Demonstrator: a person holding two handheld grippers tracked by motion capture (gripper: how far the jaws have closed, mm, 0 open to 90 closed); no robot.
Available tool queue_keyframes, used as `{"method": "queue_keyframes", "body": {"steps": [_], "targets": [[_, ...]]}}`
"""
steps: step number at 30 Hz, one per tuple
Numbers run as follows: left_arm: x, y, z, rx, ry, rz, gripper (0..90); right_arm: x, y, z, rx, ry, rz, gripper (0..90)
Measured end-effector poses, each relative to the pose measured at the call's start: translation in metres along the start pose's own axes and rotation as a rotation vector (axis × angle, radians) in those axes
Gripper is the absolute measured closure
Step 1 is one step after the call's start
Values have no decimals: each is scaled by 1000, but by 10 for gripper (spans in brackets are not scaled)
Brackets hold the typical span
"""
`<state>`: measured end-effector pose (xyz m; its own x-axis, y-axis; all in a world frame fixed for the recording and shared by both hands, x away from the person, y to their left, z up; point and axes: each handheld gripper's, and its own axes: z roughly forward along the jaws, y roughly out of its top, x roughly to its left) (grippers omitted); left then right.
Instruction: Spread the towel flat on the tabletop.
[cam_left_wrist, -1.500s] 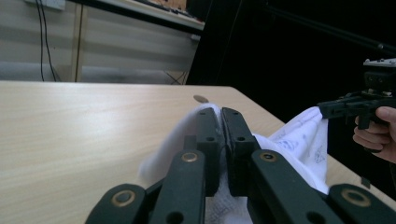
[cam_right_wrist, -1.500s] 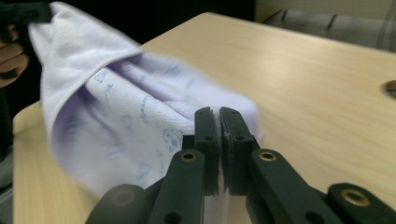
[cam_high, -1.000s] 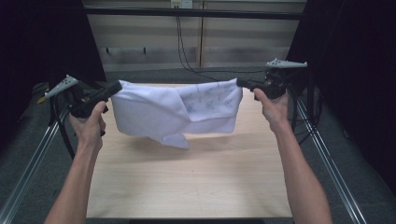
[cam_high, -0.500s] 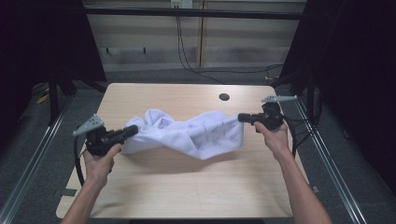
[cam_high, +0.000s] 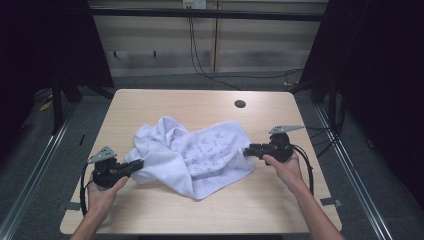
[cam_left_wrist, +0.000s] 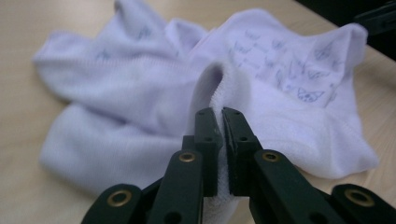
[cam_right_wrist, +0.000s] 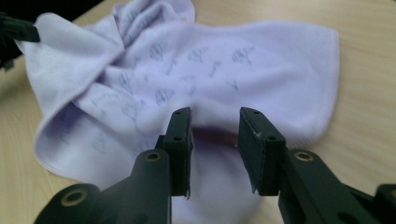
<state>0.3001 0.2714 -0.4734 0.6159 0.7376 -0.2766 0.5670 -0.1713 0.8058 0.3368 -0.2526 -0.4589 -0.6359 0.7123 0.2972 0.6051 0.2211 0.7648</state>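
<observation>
Cloth (cam_high: 192, 155) down on table (cam_high: 165, 102), bunched and wrinkled between both tools, near the person's edge; spreading or folding judged barely begun: lowered onto the wood, not yet flattened, corners not squared, printed butterfly side partly up, plain side rumpled at left; smoothing and any fold left to do.

Nearest, left gripper (cam_high: 136, 165): jaws all but shut, pinching a raised fold of cloth hem between the pads in left gripper view (cam_left_wrist: 219, 126); white terry edge visible squeezed in the narrow gap; grip judged firm.

Right gripper (cam_high: 248, 151): jaws parted to a moderate gap in right gripper view (cam_right_wrist: 215, 140), having just been opening; cloth edge lying in the gap and under it, pads not pressing on it; corner judged released or nearly so, resting on the wood.

Farther off: bare table beyond cloth, small dark round hole (cam_high: 240, 104) near far edge; cables (cam_high: 200, 55) hanging against back wall.
</observation>
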Motion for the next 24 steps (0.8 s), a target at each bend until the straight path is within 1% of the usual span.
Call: {"method": "queue_keyframes", "body": {"steps": [1, 2, 3, 4, 5, 6, 7, 9, 10, 11, 12, 14, 15, 17, 18, 19, 20, 21, 22, 23, 24], "targets": [[1, -2, 1, 11, -2, -7, 854, -2, -7, 0, -4, -6, 11, 711], [2, -3, 2, 18, -8, -6, 852, -5, -13, 0, -7, -14, 21, 720], [2, -3, 3, 12, -13, -5, 850, -8, -16, 2, -2, -27, 30, 721], [2, -3, 4, 6, -24, -10, 848, -10, -19, 5, 20, -39, 36, 721], [2, -3, 4, 6, -24, -10, 845, -11, -20, 8, 29, -42, 38, 710], [1, -2, 5, -7, -28, -8, 843, -12, -21, 12, 31, -31, 34, 694], [1, -2, 6, -9, -30, -7, 842, -12, -22, 17, 48, -26, 22, 681], [0, -2, 6, -11, -31, -3, 835, -10, -24, 30, 87, -36, -10, 653], [1, -2, 6, -14, -36, 0, 832, -10, -25, 36, 108, -46, -19, 621], [0, -2, 6, -22, -36, -2, 827, -10, -26, 41, 112, -51, -36, 612], [0, -2, 5, -22, -40, 2, 820, -9, -25, 43, 105, -48, -34, 598], [-1, -3, 5, -28, -44, 2, 813, -5, -24, 43, 119, -67, -51, 597], [-1, -3, 5, -26, -46, 2, 809, -2, -25, 43, 122, -76, -77, 617], [-2, -4, 5, -24, -48, 7, 808, 3, -28, 40, 134, -111, -108, 739], [-2, -4, 5, -24, -49, 8, 808, 6, -30, 37, 146, -127, -108, 809], [-2, -4, 5, -24, -49, 8, 809, 6, -32, 34, 158, -131, -114, 875], [-3, -4, 4, -23, -50, 9, 809, 6, -32, 34, 158, -131, -114, 875], [-3, -4, 4, -23, -52, 10, 810, 6, -36, 26, 165, -137, -82, 900], [-3, -5, 2, -21, -53, 16, 811, 7, -38, 20, 169, -152, -74, 900], [-4, -5, 2, -21, -54, 17, 812, 7, -40, 14, 161, -156, -54, 900], [-4, -5, 2, -22, -54, 16, 812, 7, -40, 5, 141, -148, -37, 900]]}}
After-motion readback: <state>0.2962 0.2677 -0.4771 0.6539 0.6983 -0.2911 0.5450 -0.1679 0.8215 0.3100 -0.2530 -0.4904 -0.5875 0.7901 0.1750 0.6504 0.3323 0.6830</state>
